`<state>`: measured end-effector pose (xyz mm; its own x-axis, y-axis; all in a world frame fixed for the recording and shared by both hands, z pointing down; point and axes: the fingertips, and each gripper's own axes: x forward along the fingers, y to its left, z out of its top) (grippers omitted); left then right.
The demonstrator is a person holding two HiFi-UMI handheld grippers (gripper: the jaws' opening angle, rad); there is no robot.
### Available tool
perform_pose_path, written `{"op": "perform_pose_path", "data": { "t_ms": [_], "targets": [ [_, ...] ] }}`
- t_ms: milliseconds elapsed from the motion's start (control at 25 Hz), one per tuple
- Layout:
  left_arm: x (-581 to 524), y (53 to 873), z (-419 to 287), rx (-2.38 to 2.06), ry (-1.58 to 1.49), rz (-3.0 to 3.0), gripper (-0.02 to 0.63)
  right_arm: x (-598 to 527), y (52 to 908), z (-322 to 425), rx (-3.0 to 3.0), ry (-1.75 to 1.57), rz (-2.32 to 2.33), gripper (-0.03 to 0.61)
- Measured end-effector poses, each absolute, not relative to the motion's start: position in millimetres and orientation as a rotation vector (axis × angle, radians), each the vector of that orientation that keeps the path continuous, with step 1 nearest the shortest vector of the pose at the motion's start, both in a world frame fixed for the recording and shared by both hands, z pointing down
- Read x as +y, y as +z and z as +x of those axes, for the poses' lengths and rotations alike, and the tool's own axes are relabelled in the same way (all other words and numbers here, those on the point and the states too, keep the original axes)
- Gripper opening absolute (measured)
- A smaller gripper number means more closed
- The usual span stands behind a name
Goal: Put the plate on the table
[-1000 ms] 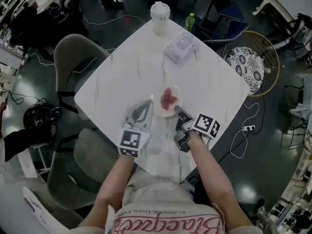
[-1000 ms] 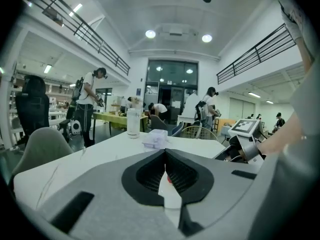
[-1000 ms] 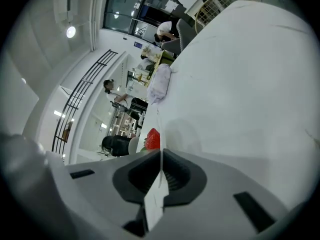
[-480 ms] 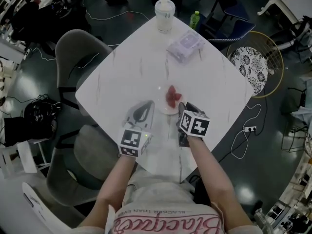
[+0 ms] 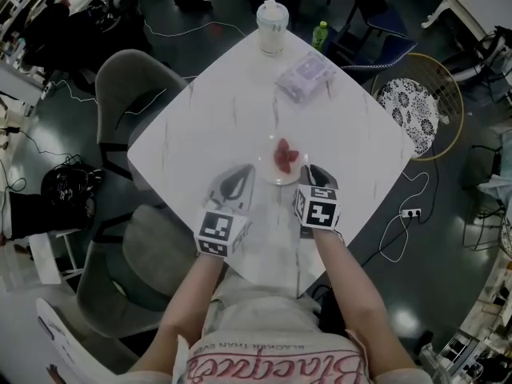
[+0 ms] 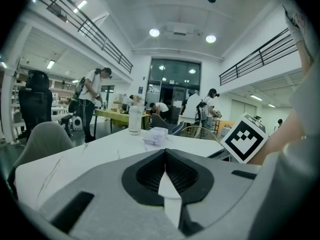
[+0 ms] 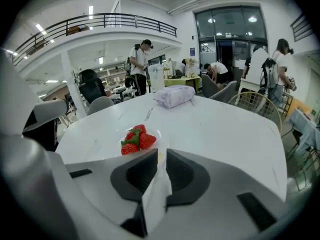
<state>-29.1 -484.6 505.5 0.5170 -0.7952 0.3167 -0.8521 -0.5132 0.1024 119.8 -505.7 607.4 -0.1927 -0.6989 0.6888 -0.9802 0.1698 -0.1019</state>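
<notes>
Strawberries [image 7: 135, 139] sat just ahead of the right claw [image 7: 160, 153], slightly left. Further out there was a pale wrapped packet [image 7: 174, 96], then a white bottle [image 7: 156, 79] way past that.

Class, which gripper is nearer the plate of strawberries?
Right. The right gripper has its jaws on the near rim of the plate; the left gripper sits apart from it, off to its left, jaws together.

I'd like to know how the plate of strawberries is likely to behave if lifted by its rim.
The plate looks thin and shallow, so probably light and stiff. Gripped at one rim by the right gripper, it may well tip toward the far side. The strawberries lie loose on it, so a tilt would likely roll them off.
</notes>
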Motion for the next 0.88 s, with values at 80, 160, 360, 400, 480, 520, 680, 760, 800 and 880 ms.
{"op": "perform_pose_path", "data": {
  "t_ms": [80,160,360,400,480,520,680,760,800,880],
  "targets": [
    [-481,501,-29,-1.393,0.328,2.526,0.005,-501,595,117,-1.993,0.706,1.589,0.034],
    [-477,499,-28,-1.391,0.319,2.535,0.005,-496,579,112,-2.039,0.648,1.584,0.015],
    [-463,490,-24,-1.394,0.298,2.563,0.005,-477,543,97,-2.173,0.557,1.555,0.003],
    [-460,486,-23,-1.394,0.292,2.57,0.005,-472,536,95,-2.194,0.541,1.55,0.003],
    [-453,480,-21,-1.393,0.28,2.583,0.005,-462,520,91,-2.234,0.499,1.538,0.003],
    [-450,476,-21,-1.392,0.274,2.59,0.005,-457,512,89,-2.253,0.477,1.533,0.003],
    [-436,457,-20,-1.401,0.24,2.619,0.005,-436,477,82,-2.334,0.407,1.527,0.003],
    [-428,447,-19,-1.406,0.218,2.633,0.005,-424,460,80,-2.373,0.388,1.534,0.002],
    [-424,442,-19,-1.407,0.203,2.642,0.005,-418,451,80,-2.392,0.378,1.542,0.002],
    [-416,429,-17,-1.408,0.176,2.667,0.005,-407,435,79,-2.425,0.346,1.561,0.002]
  ]
}}
